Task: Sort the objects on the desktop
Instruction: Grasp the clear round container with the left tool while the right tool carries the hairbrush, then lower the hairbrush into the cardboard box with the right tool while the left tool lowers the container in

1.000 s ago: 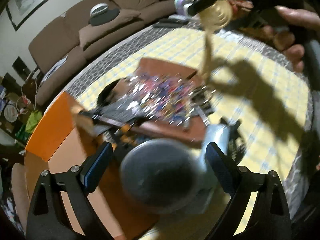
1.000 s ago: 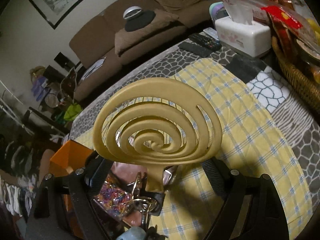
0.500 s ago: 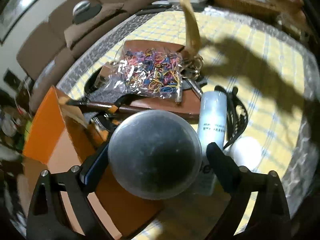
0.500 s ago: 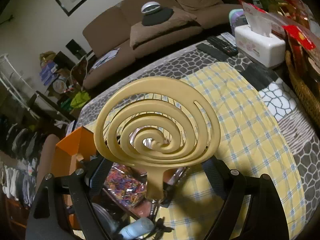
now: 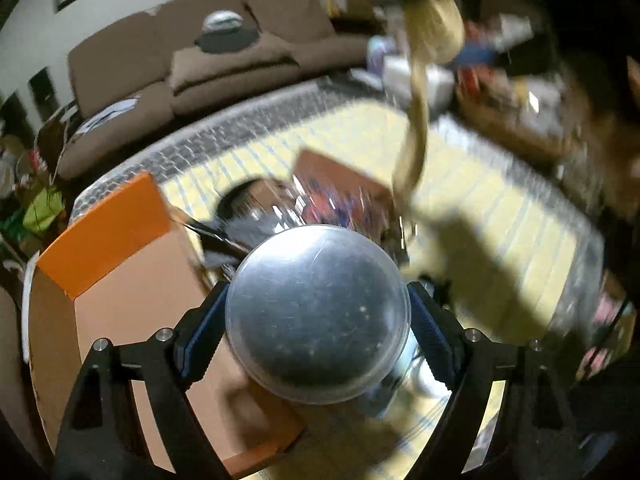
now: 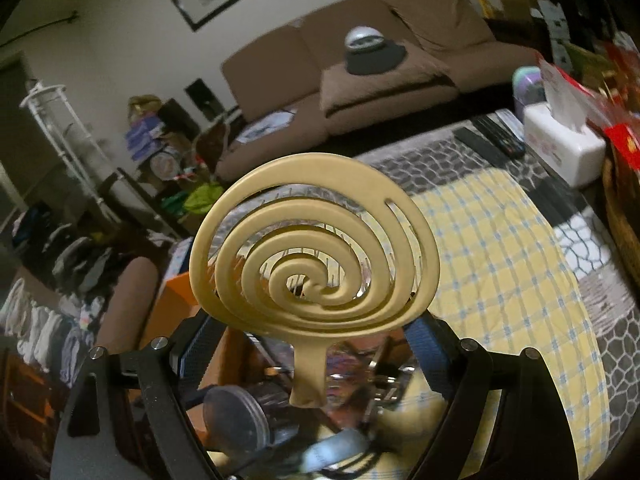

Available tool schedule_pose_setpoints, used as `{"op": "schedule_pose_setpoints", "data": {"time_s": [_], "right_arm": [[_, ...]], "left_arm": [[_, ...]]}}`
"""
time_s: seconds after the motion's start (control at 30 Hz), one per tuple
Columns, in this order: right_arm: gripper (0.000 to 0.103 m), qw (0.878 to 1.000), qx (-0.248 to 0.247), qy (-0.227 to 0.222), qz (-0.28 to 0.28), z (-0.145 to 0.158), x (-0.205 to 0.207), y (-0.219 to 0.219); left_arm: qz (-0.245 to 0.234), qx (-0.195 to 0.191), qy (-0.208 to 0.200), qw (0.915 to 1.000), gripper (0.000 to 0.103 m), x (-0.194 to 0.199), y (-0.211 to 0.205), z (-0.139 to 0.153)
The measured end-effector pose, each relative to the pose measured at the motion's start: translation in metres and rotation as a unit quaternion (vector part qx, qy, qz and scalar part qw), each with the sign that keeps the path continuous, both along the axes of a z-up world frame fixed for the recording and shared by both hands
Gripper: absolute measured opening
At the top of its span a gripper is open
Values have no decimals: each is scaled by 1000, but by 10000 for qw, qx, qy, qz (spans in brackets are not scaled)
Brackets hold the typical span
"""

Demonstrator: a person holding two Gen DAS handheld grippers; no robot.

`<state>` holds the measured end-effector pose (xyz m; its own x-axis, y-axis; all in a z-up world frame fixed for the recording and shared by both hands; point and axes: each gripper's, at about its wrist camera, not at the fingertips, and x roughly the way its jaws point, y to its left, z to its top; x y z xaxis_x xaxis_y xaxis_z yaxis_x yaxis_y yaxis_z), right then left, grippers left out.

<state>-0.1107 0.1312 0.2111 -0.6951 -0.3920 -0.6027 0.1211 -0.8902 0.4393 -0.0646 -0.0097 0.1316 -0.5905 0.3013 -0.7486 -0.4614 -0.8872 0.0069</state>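
My left jaws (image 5: pixel 318 320) are closing on the round metal tin (image 5: pixel 318 314), pads at its widest sides so it cannot roll, above the orange box (image 5: pixel 108 236) at the bench's left edge. My right jaws (image 6: pixel 314 336) clasp the spiral comb (image 6: pixel 314 248) by its rim, lifted clear of the clutter.

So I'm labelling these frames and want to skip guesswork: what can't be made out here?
- Left wrist view: the bag of coloured bands is smeared by motion blur; its contents are unreadable.
- Left wrist view: the silver round tin in the left tongs hides the table clutter behind it.
- Right wrist view: the yellow spiral paddle in the right tongs covers the pile below.
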Motion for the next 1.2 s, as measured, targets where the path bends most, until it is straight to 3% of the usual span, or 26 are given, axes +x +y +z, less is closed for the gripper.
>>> {"op": "schedule_pose_setpoints", "data": {"time_s": [0.17, 0.33, 0.47, 0.7, 0.97, 1.2], "right_arm": [[87, 9994, -130, 170, 279, 16, 4, -21], [87, 9976, -282, 105, 622, 17, 0, -51], [87, 9950, -303, 36, 953, 15, -1, -85], [87, 9890, 157, -427, 1408, -10, -12, -154], [87, 9726, 940, -1094, 1824, -60, -16, -216], [87, 9617, 1343, -1545, 1822, -94, -21, -237]], "left_arm": [[496, 626, 226, 9965, 84, -6, -44, 29], [898, 1112, 173, 9896, 84, -7, -98, 39], [1239, 717, 59, 9897, 84, -9, -128, 29], [1396, 17, -275, 9898, 84, -10, -144, -3], [1178, -165, -487, 9917, 84, -6, -140, -23], [958, -466, -694, 9919, 85, -4, -122, -42]]}}
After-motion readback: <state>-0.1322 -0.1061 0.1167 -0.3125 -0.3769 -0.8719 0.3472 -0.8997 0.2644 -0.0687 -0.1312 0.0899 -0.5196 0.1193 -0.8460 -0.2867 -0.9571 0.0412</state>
